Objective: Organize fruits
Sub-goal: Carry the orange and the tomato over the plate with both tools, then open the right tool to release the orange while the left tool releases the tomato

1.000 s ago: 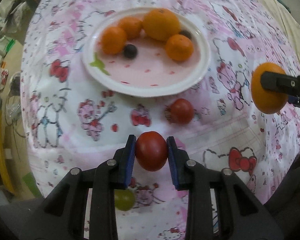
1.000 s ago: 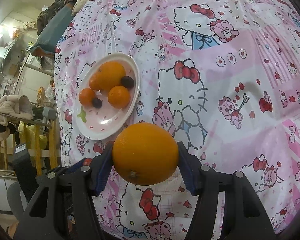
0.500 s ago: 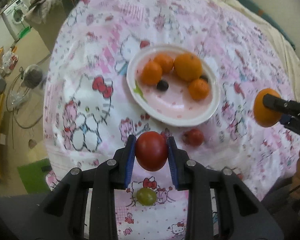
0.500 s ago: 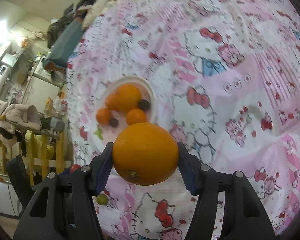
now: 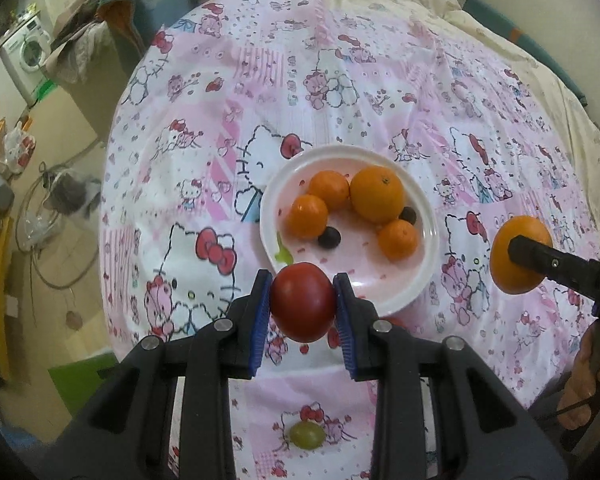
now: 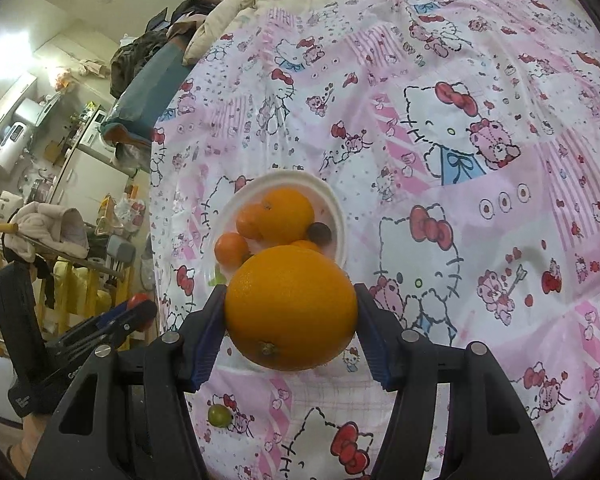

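Note:
My left gripper (image 5: 302,308) is shut on a red tomato (image 5: 302,306), held in the air above the near rim of the white plate (image 5: 430,240). My right gripper (image 6: 290,316) is shut on a large orange (image 6: 290,308), also in the air; that orange (image 5: 518,254) shows at the right of the left wrist view. The plate (image 6: 338,216) holds one big orange (image 5: 377,194), three small ones and two dark grapes (image 5: 329,237). A green grape (image 5: 307,434) lies on the cloth near the front edge. A second tomato (image 5: 392,322) peeks out behind my left finger.
A pink cartoon-cat cloth (image 5: 340,100) covers the bed-like surface. A washing machine (image 5: 24,56) and floor clutter lie beyond its left edge. A hand (image 5: 584,384) holds the right gripper's handle at the lower right. Shelves and furniture (image 6: 40,140) crowd the room's left.
Both grippers have risen and pulled back with their fruit; the plate looks smaller and farther. In the left wrist view the second tomato has slipped behind my finger.

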`<action>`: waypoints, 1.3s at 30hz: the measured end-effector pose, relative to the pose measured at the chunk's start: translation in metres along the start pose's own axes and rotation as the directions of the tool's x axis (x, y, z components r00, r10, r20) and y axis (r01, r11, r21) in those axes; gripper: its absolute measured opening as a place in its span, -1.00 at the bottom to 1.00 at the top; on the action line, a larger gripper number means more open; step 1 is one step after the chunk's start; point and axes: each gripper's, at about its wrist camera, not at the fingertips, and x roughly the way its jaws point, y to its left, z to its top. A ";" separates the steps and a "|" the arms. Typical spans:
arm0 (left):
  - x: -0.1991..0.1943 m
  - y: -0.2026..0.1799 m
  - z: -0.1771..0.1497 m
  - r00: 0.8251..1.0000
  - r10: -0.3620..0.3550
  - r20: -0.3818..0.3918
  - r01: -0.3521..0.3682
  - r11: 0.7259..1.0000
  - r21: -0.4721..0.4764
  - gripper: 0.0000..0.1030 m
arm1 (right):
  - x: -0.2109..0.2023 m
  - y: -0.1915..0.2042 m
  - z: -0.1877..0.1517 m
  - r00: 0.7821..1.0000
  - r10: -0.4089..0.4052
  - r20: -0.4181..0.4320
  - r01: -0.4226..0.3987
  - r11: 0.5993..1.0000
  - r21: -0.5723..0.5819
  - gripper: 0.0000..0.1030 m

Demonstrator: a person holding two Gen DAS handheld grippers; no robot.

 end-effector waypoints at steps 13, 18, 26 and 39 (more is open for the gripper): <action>0.053 0.011 0.019 0.999 -0.022 -0.046 0.021 1.000 -0.008 -0.48 | 0.049 -0.001 0.011 0.996 0.015 -0.086 -0.012 0.999 0.035 0.23; 0.070 0.008 0.016 0.996 -0.033 -0.083 0.033 0.999 0.002 -0.48 | 0.080 0.007 0.011 0.986 0.060 -0.153 -0.052 0.997 0.052 0.23; 0.073 0.012 0.015 0.997 -0.012 -0.078 0.012 1.000 0.001 -0.47 | 0.115 0.014 0.006 0.970 0.080 -0.231 -0.060 0.994 0.092 0.24; 0.075 0.014 0.023 0.997 -0.051 -0.054 0.048 0.998 -0.049 -0.48 | 0.108 0.001 0.008 0.965 0.153 -0.213 -0.114 0.976 0.186 0.55</action>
